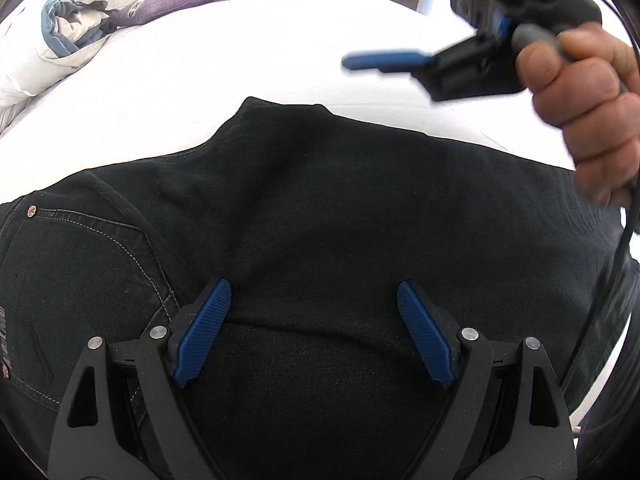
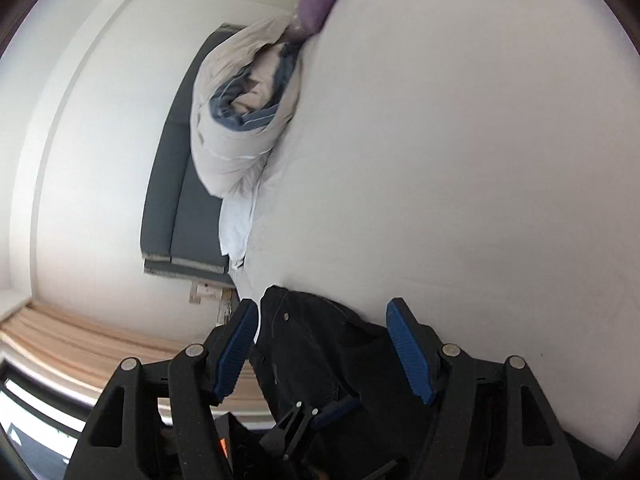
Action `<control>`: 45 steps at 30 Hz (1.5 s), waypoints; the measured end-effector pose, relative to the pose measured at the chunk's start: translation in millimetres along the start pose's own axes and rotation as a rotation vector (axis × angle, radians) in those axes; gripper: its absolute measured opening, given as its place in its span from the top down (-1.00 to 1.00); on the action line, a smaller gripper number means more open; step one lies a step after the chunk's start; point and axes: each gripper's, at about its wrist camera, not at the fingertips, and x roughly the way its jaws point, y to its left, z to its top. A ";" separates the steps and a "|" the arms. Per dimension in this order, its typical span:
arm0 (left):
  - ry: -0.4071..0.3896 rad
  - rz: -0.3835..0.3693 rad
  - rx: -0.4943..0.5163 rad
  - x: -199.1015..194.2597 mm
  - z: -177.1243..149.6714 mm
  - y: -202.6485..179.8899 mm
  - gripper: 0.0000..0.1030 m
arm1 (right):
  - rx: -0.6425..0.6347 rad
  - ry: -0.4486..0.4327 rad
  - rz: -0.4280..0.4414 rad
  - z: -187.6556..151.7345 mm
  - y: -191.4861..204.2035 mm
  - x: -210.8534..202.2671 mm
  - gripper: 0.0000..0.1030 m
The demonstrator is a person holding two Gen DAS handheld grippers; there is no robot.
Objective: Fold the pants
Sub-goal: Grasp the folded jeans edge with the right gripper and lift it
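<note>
Black denim pants (image 1: 320, 208) lying across the white bed sheet (image 1: 200, 92).
Left gripper (image 1: 314, 312) and right gripper (image 2: 320, 328) both hovering released above them.

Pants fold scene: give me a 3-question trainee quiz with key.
1. True or false: the left gripper is shut on the pants.
2. What do the pants lie on: A) bed B) floor C) chair
3. What colour is the pillow beside the duvet?

Key: 1 false, its jaws stand open with nothing between them; 2 A; 3 purple.
</note>
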 end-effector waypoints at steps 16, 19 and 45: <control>-0.012 -0.003 -0.002 3.8 -7.2 8.4 -0.67 | -0.099 0.418 -0.039 4.1 3.8 94.7 -0.37; -0.014 -0.004 -0.002 1.7 -6.7 8.1 -0.67 | -0.167 0.394 0.018 7.6 22.4 82.3 -0.37; -0.028 -0.008 -0.002 -0.9 -5.8 10.7 -0.68 | -0.059 0.078 0.085 25.5 10.5 37.2 -0.30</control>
